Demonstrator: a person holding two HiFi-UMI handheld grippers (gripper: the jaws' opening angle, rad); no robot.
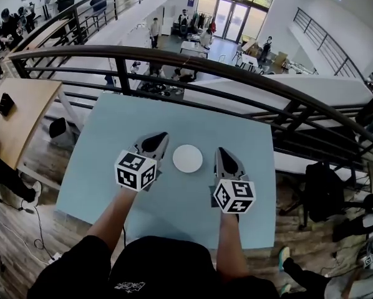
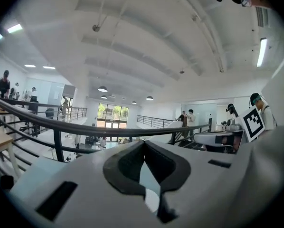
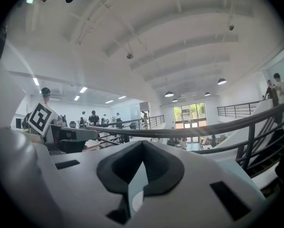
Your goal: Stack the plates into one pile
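in the head view, the plates [image 1: 188, 158] are seen as one white disc on the pale blue tabletop [image 1: 111, 142], between the left hand-held gripper [image 1: 155, 141] and the right hand-held gripper [image 1: 224, 157], touched by neither. a white print on the dark garment is too small to be read. in the left gripper view, the jaws are closed on nothing. in the right gripper view, they are likewise closed and empty.

A pale blue table [image 1: 105, 192] stands just inside a curved black railing [image 1: 193, 63] that runs past its far edge. Off its left edge stands a wooden desk [image 1: 25, 118] bearing a small black object [image 1: 6, 103]. Off its right edge sits a black bag [image 1: 324, 190].
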